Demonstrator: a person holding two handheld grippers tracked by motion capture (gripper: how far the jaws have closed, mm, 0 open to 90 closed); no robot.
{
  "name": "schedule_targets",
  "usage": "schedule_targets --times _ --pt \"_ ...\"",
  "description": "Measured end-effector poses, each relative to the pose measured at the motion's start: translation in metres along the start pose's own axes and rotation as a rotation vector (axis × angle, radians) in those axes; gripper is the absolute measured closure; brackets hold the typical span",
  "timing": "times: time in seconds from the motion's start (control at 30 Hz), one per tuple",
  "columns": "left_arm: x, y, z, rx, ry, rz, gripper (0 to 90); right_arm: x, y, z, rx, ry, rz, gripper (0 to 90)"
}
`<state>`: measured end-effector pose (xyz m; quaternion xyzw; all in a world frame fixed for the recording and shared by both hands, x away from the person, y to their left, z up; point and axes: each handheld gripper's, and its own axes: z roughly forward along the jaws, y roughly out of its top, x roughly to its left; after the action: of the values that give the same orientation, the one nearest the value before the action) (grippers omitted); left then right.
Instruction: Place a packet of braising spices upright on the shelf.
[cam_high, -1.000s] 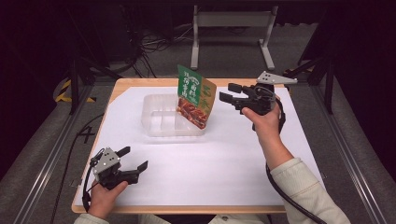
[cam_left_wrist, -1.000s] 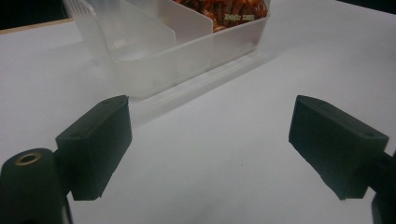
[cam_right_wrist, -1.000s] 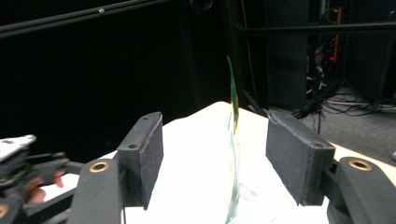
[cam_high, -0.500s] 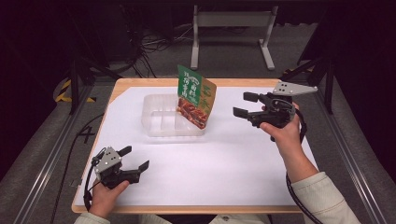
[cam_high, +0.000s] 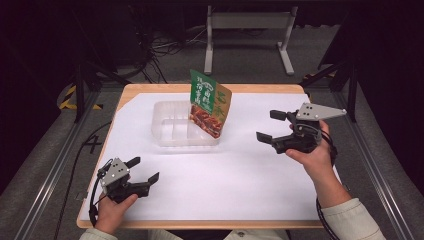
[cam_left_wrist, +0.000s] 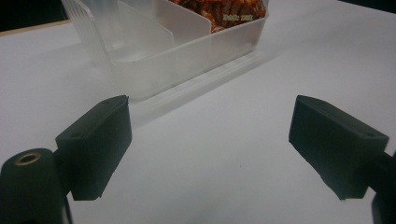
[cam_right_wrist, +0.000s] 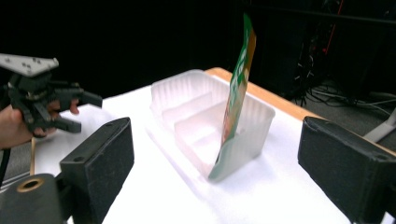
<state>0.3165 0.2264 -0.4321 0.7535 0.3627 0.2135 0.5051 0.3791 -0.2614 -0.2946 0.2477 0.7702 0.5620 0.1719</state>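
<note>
Snack pouch (cam_high: 210, 103) standing upright in the right-hand compartment of a clear divided tray (cam_high: 170, 131), far centre of the white-covered table (cam_high: 225, 180). Right gripper (cam_high: 274, 126) held above the table to the tray's right, well apart from it, jaws spread, nothing between them. Left gripper (cam_high: 145, 169) low at the near left corner, jaws likewise spread and empty, pointing toward the tray.

Green-orange snack pouch (cam_high: 210, 103), red food print; translucent white tray (cam_high: 172, 131); white table cover (cam_high: 235, 170); black jaws.
</note>
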Motion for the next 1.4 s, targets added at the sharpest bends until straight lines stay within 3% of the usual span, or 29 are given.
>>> schedule_targets --times 0.2,0.63,0.97,1.4 --pt "0.0 -0.002 -0.008 -0.019 0.01 -0.002 13.7 0.003 -0.022 -0.005 -0.007 -0.002 0.01 13.7" --pt "0.0 -0.004 -0.013 -0.037 -0.011 -0.007 12.5 0.006 -0.065 -0.012 0.026 -0.011 0.012 13.8" --pt "0.0 -0.004 -0.012 -0.027 -0.005 -0.012 13.0 0.003 -0.091 -0.017 0.068 -0.033 0.043 14.0" --pt "0.002 -0.004 -0.011 -0.026 -0.016 -0.014 13.1 -0.001 -0.133 -0.009 0.125 -0.051 0.098 15.5"
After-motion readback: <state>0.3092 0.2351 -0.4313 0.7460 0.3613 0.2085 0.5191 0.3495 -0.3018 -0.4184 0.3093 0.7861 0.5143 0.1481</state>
